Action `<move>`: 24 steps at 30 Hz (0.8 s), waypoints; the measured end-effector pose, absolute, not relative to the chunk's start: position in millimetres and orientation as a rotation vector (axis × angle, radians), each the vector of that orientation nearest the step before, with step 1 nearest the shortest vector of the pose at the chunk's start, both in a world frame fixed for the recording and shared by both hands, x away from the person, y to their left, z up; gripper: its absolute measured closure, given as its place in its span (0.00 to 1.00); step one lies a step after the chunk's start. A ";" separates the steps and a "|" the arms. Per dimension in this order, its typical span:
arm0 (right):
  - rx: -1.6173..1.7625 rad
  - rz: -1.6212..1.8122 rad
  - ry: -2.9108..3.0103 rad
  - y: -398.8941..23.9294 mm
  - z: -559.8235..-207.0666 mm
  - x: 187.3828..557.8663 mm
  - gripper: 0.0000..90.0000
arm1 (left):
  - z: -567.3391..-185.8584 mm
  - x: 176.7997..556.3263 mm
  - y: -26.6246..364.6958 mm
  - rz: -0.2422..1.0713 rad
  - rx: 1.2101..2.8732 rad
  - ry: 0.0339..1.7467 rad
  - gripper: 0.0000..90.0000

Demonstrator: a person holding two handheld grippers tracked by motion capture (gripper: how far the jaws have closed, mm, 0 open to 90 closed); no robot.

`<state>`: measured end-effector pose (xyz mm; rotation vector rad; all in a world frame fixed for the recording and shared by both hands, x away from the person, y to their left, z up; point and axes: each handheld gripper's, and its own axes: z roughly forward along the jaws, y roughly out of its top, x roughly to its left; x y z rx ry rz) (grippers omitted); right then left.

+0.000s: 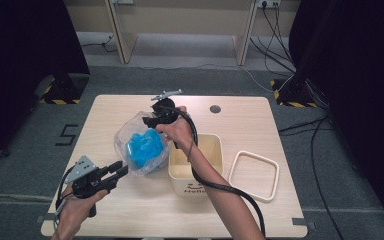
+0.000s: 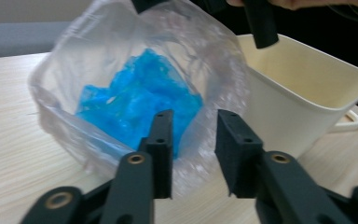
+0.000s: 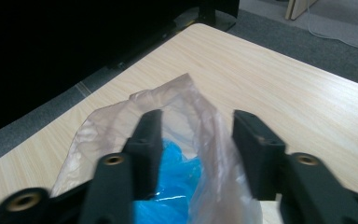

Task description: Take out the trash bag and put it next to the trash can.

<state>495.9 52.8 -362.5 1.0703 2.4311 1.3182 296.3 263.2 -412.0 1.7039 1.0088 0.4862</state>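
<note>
Left hand-held gripper (image 1: 121,171) nearest, low at the front-left of the bench (image 1: 130,210), jaws parted wide, nothing between them, tips just short of the bag. Clear plastic bag (image 1: 141,145), thin crinkled film, bulging round, with crumpled glossy blue material (image 1: 145,146) inside. Right hand-held gripper (image 1: 148,121) is over the bag's top edge; in the right gripper view the jaws stand apart with the film rim rising between them, so open, not clamped. Cream plastic bin (image 1: 197,167), squarish, smooth walls, open top, touching the bag's right side. Matching cream square frame lid (image 1: 253,175) lies flat just right of the bin. Bench is pale wood laminate; bare room along front edge and left side.
</note>
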 end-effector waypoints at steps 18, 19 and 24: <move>1.216 1.338 2.358 14.8 -337.8 496.6 0.34 | -431.8 340.9 223.6 0.636 1.896 0.941 0.48; 1.222 1.346 2.351 12.4 -336.7 495.7 0.34 | -432.5 343.5 222.7 0.656 1.918 0.936 0.52; 1.198 1.352 2.343 -1.3 -332.8 493.1 0.36 | -430.7 354.6 223.6 0.774 1.963 0.960 0.77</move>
